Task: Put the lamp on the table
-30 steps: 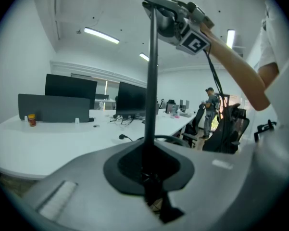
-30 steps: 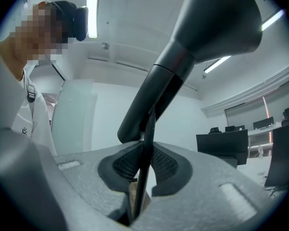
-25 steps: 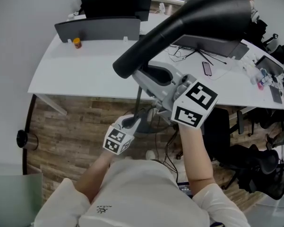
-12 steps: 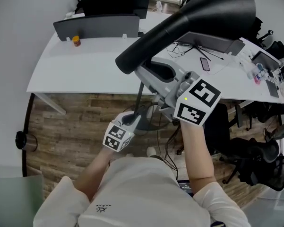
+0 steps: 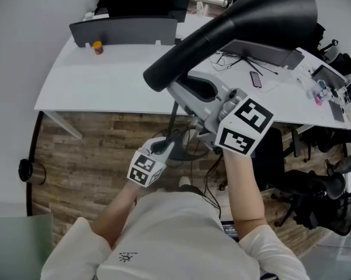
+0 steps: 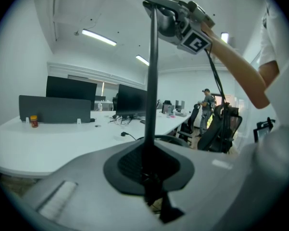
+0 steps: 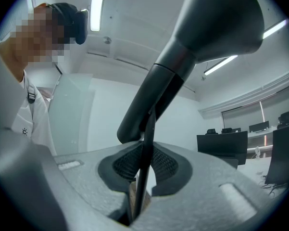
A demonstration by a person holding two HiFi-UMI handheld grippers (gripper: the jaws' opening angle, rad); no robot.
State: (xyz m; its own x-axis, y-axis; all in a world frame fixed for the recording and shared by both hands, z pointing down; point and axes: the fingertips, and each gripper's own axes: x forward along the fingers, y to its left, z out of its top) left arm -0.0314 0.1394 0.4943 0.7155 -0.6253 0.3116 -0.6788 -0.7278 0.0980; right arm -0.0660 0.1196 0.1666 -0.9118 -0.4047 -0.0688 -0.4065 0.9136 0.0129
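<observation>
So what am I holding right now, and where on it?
The black lamp, with both grippers on its thin pole: the left gripper lower down, the right gripper just under the shade.

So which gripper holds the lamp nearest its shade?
The right gripper, clamped on the pole just under the black shade; the left gripper grips much lower.

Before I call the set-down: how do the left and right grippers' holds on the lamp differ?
The left gripper clamps the lamp low on its pole; the right gripper clamps high, just under the shade. In the head view the left gripper looks small and far below, the right gripper large and near the camera. Both are shut on the pole.
</observation>
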